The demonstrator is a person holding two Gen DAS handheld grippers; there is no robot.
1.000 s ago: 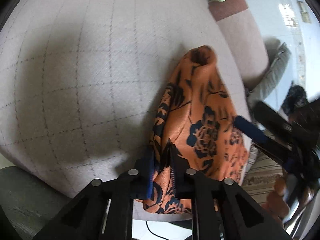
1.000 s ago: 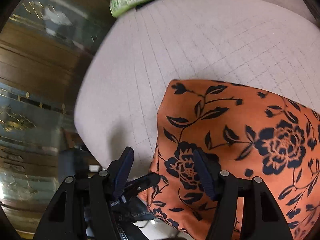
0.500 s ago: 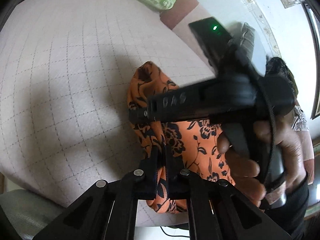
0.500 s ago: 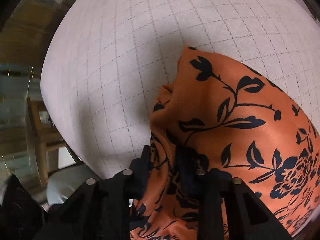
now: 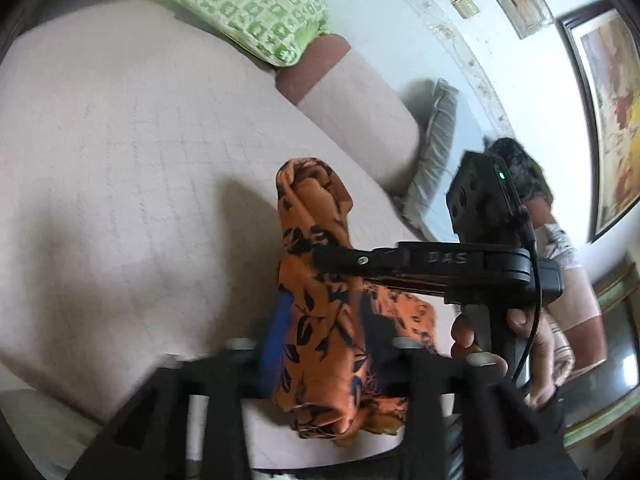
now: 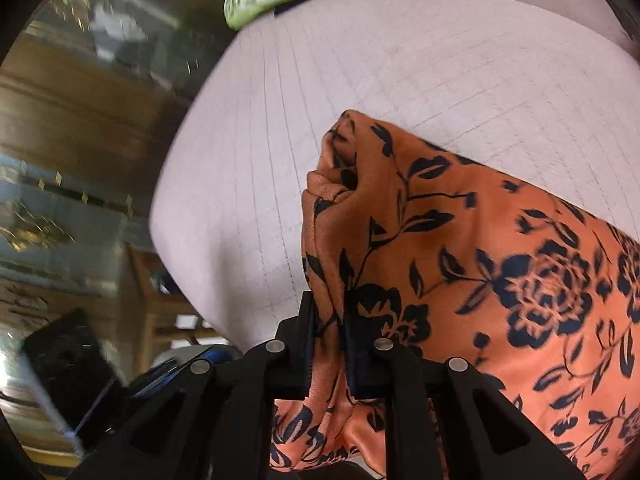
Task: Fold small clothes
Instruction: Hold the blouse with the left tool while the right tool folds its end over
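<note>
An orange cloth with dark blue flowers (image 5: 316, 208) lies bunched near the front edge of a pale checked mattress (image 5: 120, 160). In the left wrist view my left gripper (image 5: 324, 332) straddles the cloth's near end. Its jaws are opening, and the pads stand apart from the fabric hanging between them. My right gripper (image 5: 320, 258) reaches in from the right, held by a hand (image 5: 552, 344), and its tips pinch the cloth just beyond. In the right wrist view the right gripper (image 6: 330, 320) is closing, with both pads pressed on a raised fold of the cloth (image 6: 500, 264).
A green patterned pillow (image 5: 248, 8) lies at the mattress's far end, beside a brown and beige bolster (image 5: 352, 96) and a grey cushion (image 5: 436, 140). A wooden cabinet with glass (image 6: 60, 120) stands beyond the mattress edge in the right wrist view.
The left jaws were shut on the cloth's edge and now stand apart. The right gripper swung across, went from open to pinching a fold, and the cloth has bunched upward.
</note>
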